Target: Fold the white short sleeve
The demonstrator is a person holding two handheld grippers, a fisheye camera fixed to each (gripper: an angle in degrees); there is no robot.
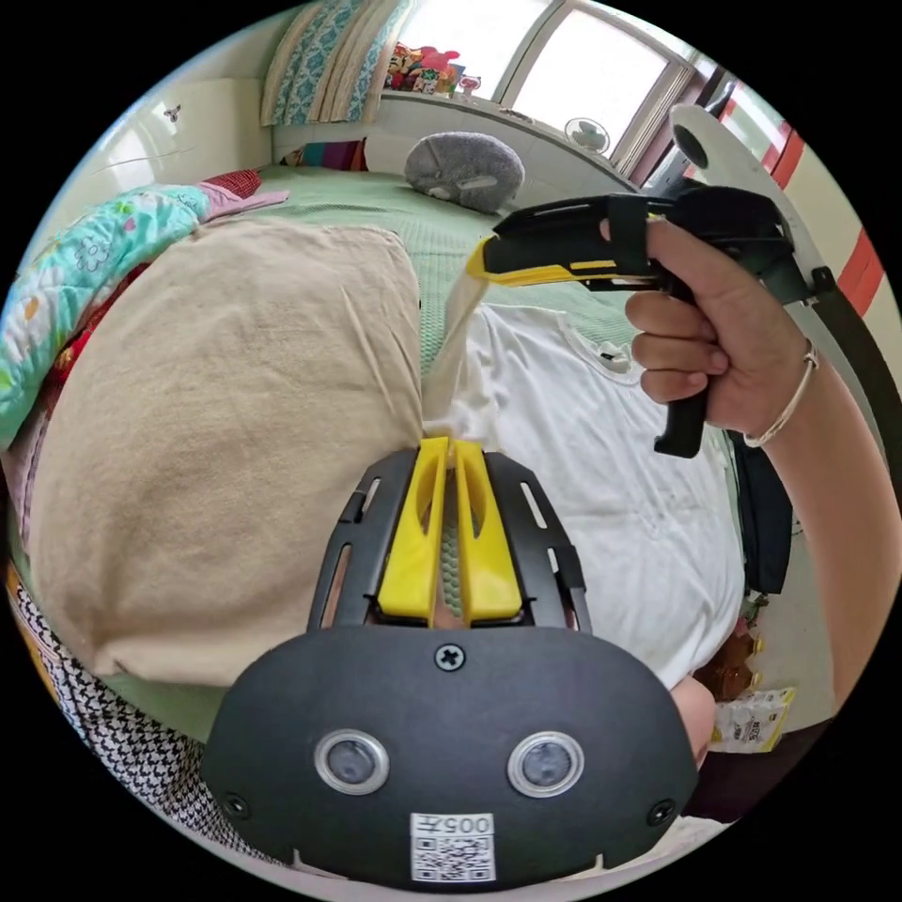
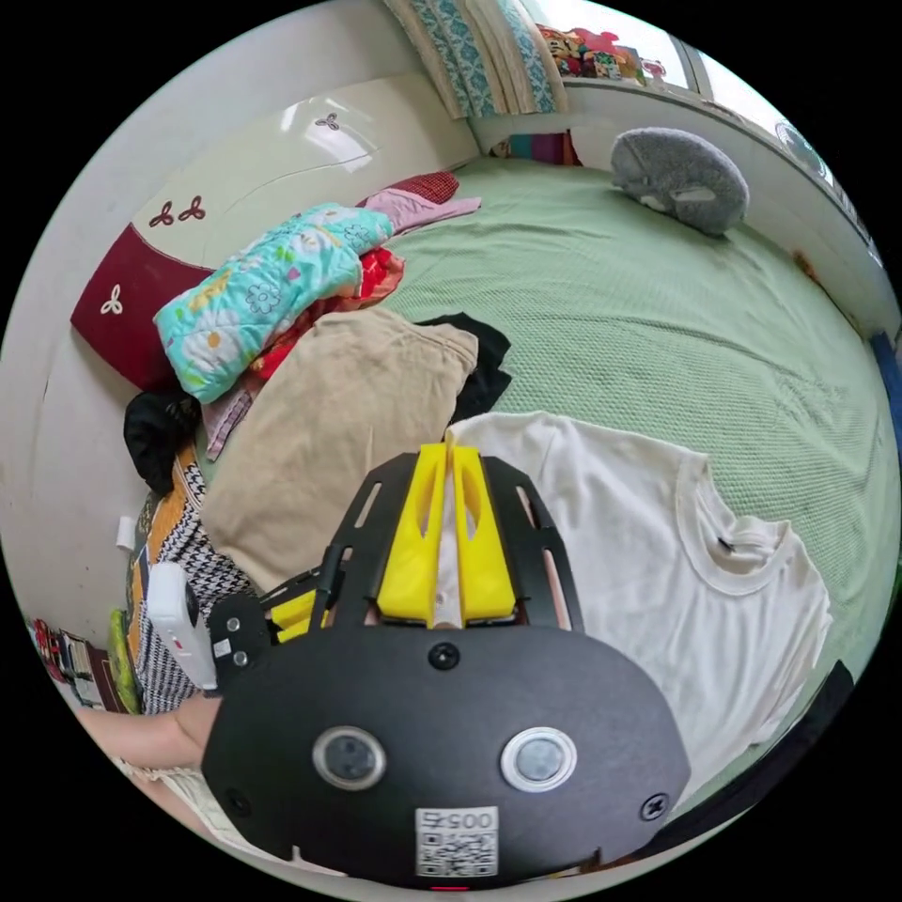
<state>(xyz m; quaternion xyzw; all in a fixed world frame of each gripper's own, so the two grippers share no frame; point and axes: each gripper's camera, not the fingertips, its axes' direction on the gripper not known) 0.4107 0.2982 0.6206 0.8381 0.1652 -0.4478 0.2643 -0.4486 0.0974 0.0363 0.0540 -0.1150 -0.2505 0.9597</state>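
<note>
The white short-sleeve shirt [image 2: 648, 564] lies spread on the green bedspread [image 2: 658, 310], collar toward the right of the right gripper view. My right gripper [image 2: 449, 443] is shut on the shirt's left edge, with white cloth showing between its yellow jaws. In the left gripper view my left gripper [image 1: 449, 442] is shut on the same edge of the shirt [image 1: 601, 460]. A taut strip of white cloth rises from it to the right gripper [image 1: 481, 263], which a hand [image 1: 714, 329] holds above the shirt. The left gripper [image 2: 291, 606] also shows low at the left of the right gripper view.
A beige folded cloth [image 2: 338, 442] lies right beside the shirt, over a black garment [image 2: 479, 366]. A floral quilt [image 2: 272, 282] is piled by the headboard. A grey plush [image 2: 681, 178] sits at the far side of the bed, near the window.
</note>
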